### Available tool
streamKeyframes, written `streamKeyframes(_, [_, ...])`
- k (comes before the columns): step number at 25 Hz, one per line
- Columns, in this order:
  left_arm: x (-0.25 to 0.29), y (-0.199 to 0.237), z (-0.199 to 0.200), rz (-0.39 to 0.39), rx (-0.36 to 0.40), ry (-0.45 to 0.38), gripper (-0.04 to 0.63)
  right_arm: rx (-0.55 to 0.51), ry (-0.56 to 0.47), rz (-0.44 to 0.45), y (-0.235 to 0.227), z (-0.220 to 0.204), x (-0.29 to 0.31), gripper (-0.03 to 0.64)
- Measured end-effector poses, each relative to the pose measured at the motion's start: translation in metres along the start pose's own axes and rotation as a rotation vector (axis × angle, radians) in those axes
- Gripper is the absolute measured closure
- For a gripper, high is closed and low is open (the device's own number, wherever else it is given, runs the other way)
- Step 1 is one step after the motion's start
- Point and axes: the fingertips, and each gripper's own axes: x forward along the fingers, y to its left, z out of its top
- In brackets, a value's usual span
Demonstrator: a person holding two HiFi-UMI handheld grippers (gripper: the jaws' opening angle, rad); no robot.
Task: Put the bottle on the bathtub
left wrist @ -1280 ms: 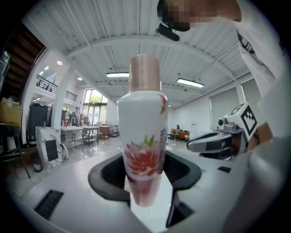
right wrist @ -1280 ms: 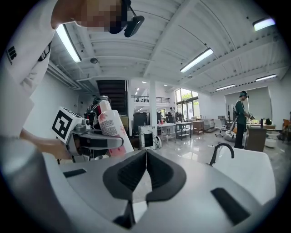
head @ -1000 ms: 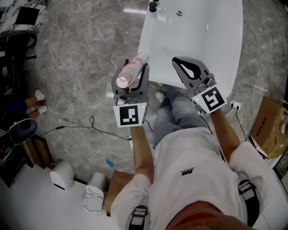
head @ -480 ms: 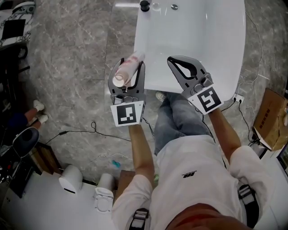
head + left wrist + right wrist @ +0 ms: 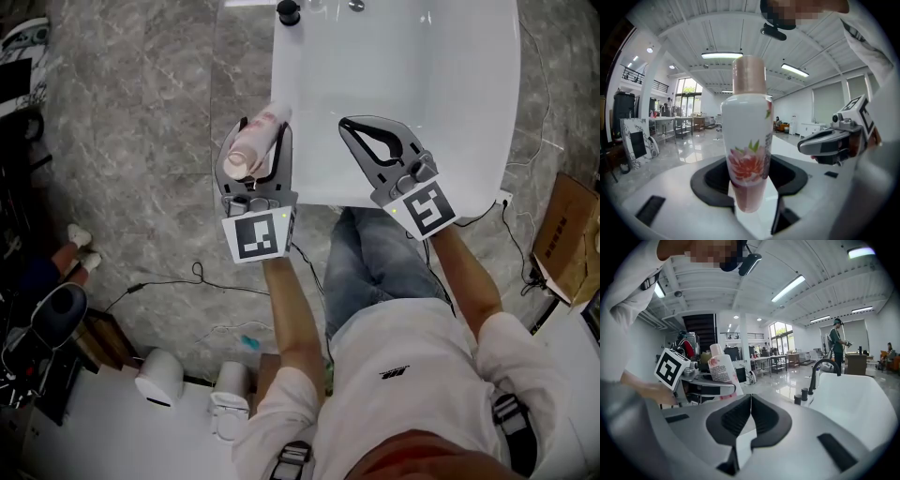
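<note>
**Bottle held at the tub's near-left corner, placement not yet made**

I have the bottle point(image 5: 255, 142) in my left gripper point(image 5: 265, 131). Its jaws stand fairly wide and clamp the lower body from both sides. In the left gripper view the bottle is about upright: white, with a pink flower print and a pinkish cap on top, and its base sits between the dark pads. Nothing else touches it, so the gripper alone carries it.

In the head view, that gripper sits just beside the left edge of the white bathtub point(image 5: 422, 94), near the tub's near-left corner. The bottle seems to be over the grey stone floor point(image 5: 141, 141) or right at the rim line; from this steep angle I cannot tell which. It clearly isn't resting on the tub, and I see no contact with the rim.

My right gripper point(image 5: 354, 127) is over the near rim of the tub. Its jaws are pressed together with nothing between them, which the right gripper view confirms. It plays no part in the hold.

I judge the task about halfway done. The pick-up is finished and the bottle is at the tub, but setting it down and letting go are both left. The flat rim to the right of the bottle, or the far end by the dark faucet point(image 5: 288, 12), looks like the obvious landing spot. The next move would be a short shift right over the rim, lowering until the base sits flat, and then opening the jaws. The bottle is tall and narrow, so it could tip if I open before it is seated.
</note>
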Motion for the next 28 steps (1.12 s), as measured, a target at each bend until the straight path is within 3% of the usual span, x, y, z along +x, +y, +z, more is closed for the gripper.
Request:
streamKeyframes(13, [0.063,0.01,-0.058,-0.038,0.008,0.05,0.365,-0.002,0.029,-0.012,-0.031,-0.059,0.042,0.621])
streamKeyframes(21, [0.088,0.02,-0.085,-0.043,0.021,0.048,0.365,0.033,0.025,-0.087,-0.057,-0.088,0.065,0.621])
streamKeyframes(28, [0.108,0.025,-0.109,-0.048,0.024,0.051,0.365,0.067,0.027,-0.102,-0.064,-0.111,0.081,0.621])
